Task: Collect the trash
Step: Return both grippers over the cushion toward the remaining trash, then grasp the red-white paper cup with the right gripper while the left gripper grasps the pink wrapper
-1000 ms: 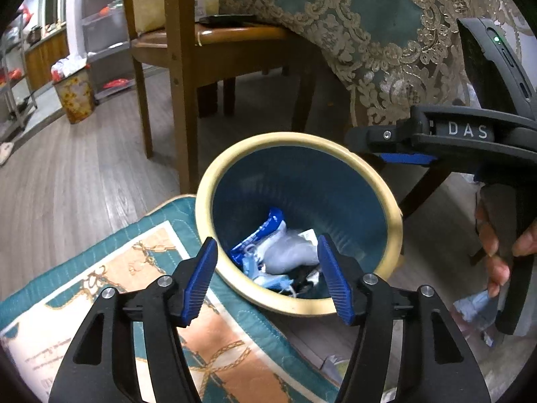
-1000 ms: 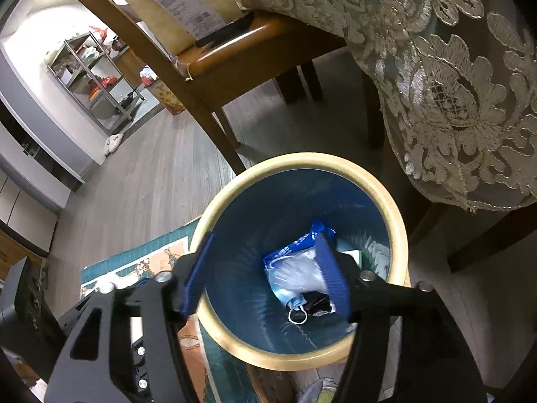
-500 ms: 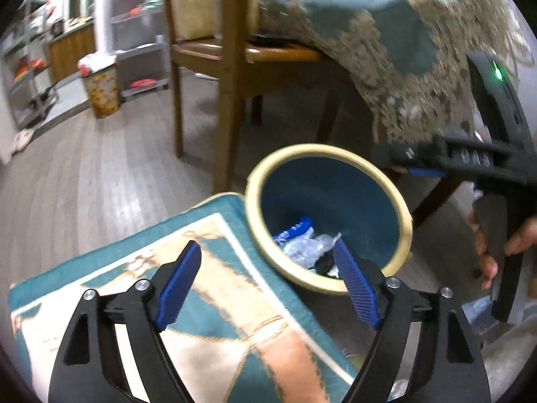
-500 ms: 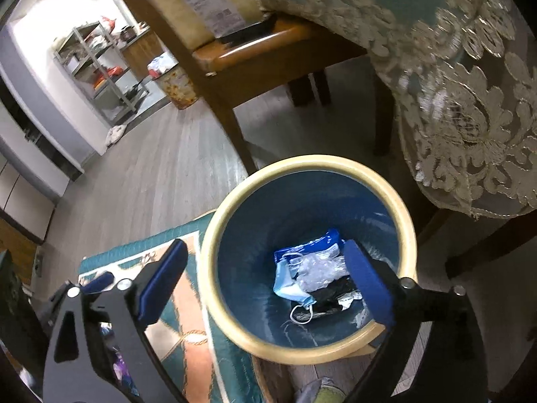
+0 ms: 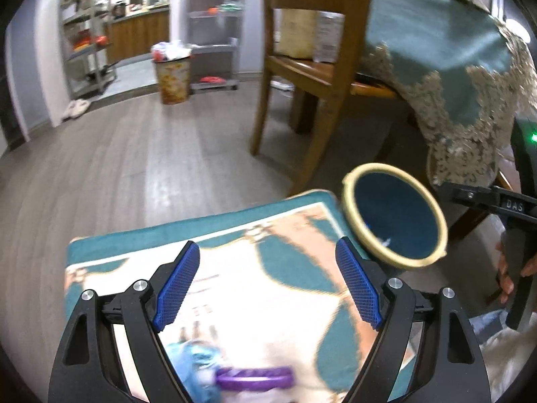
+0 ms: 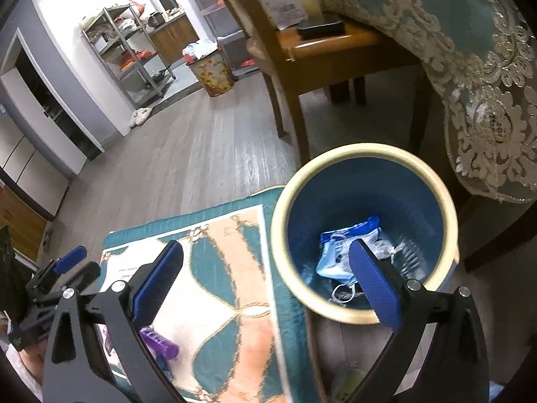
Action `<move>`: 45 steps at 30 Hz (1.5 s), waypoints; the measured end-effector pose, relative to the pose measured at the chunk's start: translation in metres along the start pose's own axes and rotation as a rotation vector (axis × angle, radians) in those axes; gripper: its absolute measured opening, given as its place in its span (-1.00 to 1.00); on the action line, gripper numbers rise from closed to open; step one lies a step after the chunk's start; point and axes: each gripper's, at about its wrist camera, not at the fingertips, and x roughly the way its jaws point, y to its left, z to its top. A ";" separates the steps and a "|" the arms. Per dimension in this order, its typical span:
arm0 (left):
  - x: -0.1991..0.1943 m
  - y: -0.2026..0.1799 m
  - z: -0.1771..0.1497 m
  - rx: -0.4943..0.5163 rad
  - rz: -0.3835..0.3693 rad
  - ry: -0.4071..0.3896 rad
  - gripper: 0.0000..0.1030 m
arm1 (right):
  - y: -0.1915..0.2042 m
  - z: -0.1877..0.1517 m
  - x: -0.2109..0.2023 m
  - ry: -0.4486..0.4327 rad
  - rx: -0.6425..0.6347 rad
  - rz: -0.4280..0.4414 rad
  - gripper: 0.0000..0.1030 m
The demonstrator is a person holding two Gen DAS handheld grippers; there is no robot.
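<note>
Right wrist view shows our right gripper (image 6: pixel 265 280) spread wide and empty, jaws just opened, its far pad hanging over the round blue bin with a cream rim (image 6: pixel 364 154), where crumpled blue-and-white wrappers (image 6: pixel 349 252) already lie at the bottom. Our left gripper (image 5: pixel 266 285) is likewise released with nothing between its pads, hovering over the teal and peach patterned rug (image 5: pixel 288 235), presumably to fetch more litter. Near us on the rug rests a purple plastic stick-like piece (image 5: pixel 255 377), blurred, its long axis running left to right, beside what may be crumpled blue packaging (image 5: pixel 198 359).
</note>
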 end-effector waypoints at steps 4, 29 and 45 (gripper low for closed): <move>-0.014 0.026 -0.011 -0.021 0.040 0.008 0.62 | 0.026 -0.011 0.002 0.016 -0.045 0.019 0.88; -0.062 0.116 -0.120 -0.054 0.045 0.139 0.62 | 0.154 -0.142 0.052 0.268 -0.290 0.092 0.88; -0.031 0.084 -0.156 0.057 -0.043 0.296 0.16 | 0.153 -0.178 0.090 0.505 -0.240 0.234 0.02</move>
